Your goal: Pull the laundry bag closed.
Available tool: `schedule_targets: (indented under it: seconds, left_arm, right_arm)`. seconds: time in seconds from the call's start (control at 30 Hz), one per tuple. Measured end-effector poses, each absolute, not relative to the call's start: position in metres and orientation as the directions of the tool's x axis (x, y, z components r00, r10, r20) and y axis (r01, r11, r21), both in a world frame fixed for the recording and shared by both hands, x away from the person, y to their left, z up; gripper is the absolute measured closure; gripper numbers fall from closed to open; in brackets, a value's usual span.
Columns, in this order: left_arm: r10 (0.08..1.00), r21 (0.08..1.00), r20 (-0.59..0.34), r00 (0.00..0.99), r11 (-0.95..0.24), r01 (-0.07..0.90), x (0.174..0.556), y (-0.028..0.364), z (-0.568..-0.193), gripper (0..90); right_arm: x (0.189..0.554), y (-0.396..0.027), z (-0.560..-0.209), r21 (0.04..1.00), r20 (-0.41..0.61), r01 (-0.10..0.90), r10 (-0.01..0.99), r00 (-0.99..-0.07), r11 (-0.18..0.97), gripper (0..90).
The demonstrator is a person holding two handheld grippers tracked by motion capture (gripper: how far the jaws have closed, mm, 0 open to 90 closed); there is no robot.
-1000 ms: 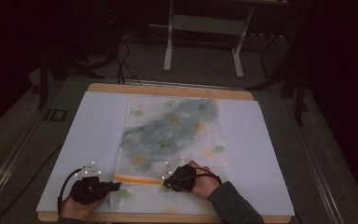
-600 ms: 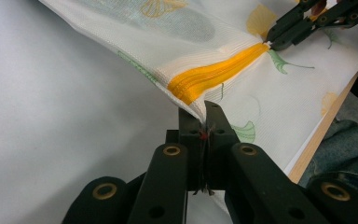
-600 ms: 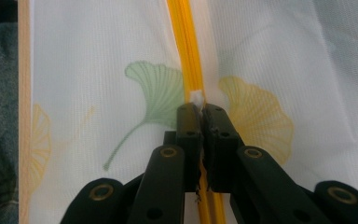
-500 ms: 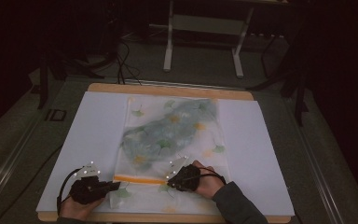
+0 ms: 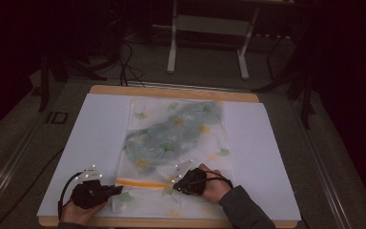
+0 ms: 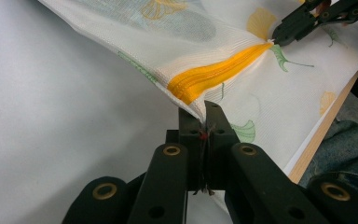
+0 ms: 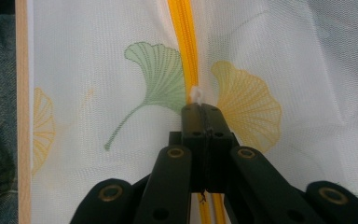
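A white mesh bag printed with ginkgo leaves lies flat on the table, with a grey-green cloth inside it. Its orange zipper runs across the near end. My left gripper is shut on the bag's edge at the zipper's left end and lifts the mesh slightly. My right gripper is shut on the small white zipper pull, with its tips over the zipper. Its jaws have just closed further on the pull. The right gripper also shows far off in the left gripper view.
The bag rests on a white sheet over a wooden board. The board's near edge lies close to both hands. Denim-clad legs are just beyond that edge. Dark floor, cables and a metal stand lie behind the table.
My right hand has shifted slightly to the right along the zipper. The left hand and the bag stay where they were.
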State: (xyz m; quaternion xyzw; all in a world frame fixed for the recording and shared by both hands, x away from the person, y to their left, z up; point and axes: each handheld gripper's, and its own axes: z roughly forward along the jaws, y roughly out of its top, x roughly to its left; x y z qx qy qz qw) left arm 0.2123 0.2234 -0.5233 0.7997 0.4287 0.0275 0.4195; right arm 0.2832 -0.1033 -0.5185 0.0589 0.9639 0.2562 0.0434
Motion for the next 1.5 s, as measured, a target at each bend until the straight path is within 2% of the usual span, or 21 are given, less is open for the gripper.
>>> schedule_targets:
  seconds: [0.63,0.93,1.5]
  left_arm:
    - [0.713,0.691,-0.316,0.625,-0.278,0.667,0.212,0.223,-0.523,88.3]
    - [0.711,0.689,-0.319,0.627,-0.280,0.669,0.213,0.224,-0.524,88.3]
    - [0.710,0.691,-0.316,0.629,-0.282,0.665,0.213,0.224,-0.523,88.3]
  right_arm:
    - [0.288,-0.093,-0.517,0.454,-0.044,0.093,0.126,-0.991,0.886,89.1]
    - [0.290,-0.099,-0.518,0.491,-0.034,0.103,0.137,-0.990,0.865,90.0]
    - [0.289,-0.111,-0.516,0.472,-0.059,0.095,0.138,-0.989,0.877,90.0]
